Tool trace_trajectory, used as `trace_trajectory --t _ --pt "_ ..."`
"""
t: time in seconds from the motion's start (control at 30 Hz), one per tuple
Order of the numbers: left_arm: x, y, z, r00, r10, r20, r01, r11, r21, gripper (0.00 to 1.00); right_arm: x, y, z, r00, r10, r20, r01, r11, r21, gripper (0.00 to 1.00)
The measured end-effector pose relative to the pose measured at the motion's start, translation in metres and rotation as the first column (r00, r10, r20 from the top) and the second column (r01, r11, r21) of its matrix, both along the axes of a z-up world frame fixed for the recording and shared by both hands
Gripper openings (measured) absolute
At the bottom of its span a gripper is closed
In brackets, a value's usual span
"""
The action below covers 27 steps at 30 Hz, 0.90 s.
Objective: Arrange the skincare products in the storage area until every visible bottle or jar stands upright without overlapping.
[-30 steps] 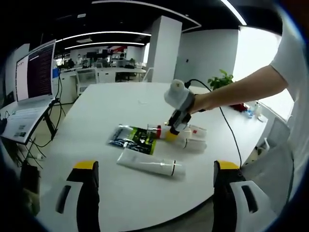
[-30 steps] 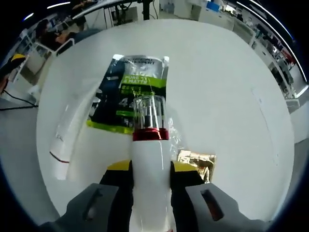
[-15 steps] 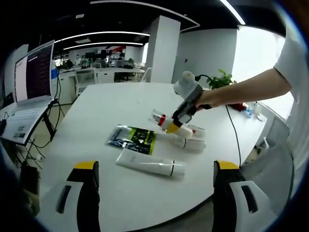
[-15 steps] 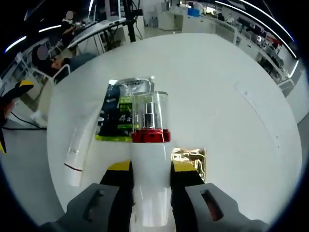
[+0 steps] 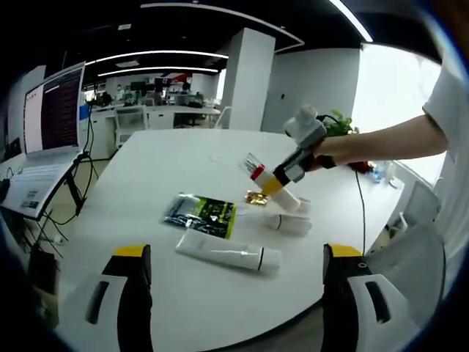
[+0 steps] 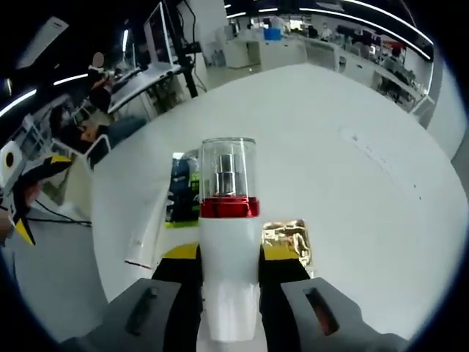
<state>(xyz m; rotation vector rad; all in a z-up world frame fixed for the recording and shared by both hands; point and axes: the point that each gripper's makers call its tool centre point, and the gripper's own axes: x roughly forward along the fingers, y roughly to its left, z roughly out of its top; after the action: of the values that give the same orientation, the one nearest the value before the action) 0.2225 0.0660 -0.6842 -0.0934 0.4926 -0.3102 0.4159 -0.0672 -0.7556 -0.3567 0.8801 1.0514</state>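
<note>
White round table (image 5: pixel 146 191): green sachet (image 5: pixel 201 210), tube (image 5: pixel 227 253), gold packet (image 6: pixel 287 238), lying bottles (image 5: pixel 289 220).

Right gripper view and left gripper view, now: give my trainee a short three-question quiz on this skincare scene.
1. True or false: the right claw is shut on the white pump bottle with a red collar and clear cap.
2. What is the long white squeeze tube doing on the round white table? A standing, B lying flat, C leaning on a jar.
3. Fill in: the crinkled ____-coloured foil sachet lies just right of the bottle in the right gripper view.

Key: 1 true; 2 B; 3 gold.
</note>
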Motion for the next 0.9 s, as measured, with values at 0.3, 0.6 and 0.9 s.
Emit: trace_trajectory --t 0.3,0.6,0.9 --pt "0.000 -0.003 0.005 1.000 0.004 0.008 -0.004 0.999 -0.051 0.89 -0.026 -0.006 0.008 0.997 -0.064 -0.045 0.070 0.988 0.139 0.28" --pt "-0.001 -0.013 0.021 0.998 -0.019 0.057 0.027 0.989 -0.144 0.89 -0.055 -0.003 0.034 0.996 -0.064 -0.056 0.077 0.950 0.301 0.28" --pt "-0.004 -0.027 0.037 0.992 -0.086 0.093 0.109 0.956 -0.272 0.88 -0.099 0.005 0.063 0.999 0.005 -0.054 0.021 0.888 0.459 0.28"
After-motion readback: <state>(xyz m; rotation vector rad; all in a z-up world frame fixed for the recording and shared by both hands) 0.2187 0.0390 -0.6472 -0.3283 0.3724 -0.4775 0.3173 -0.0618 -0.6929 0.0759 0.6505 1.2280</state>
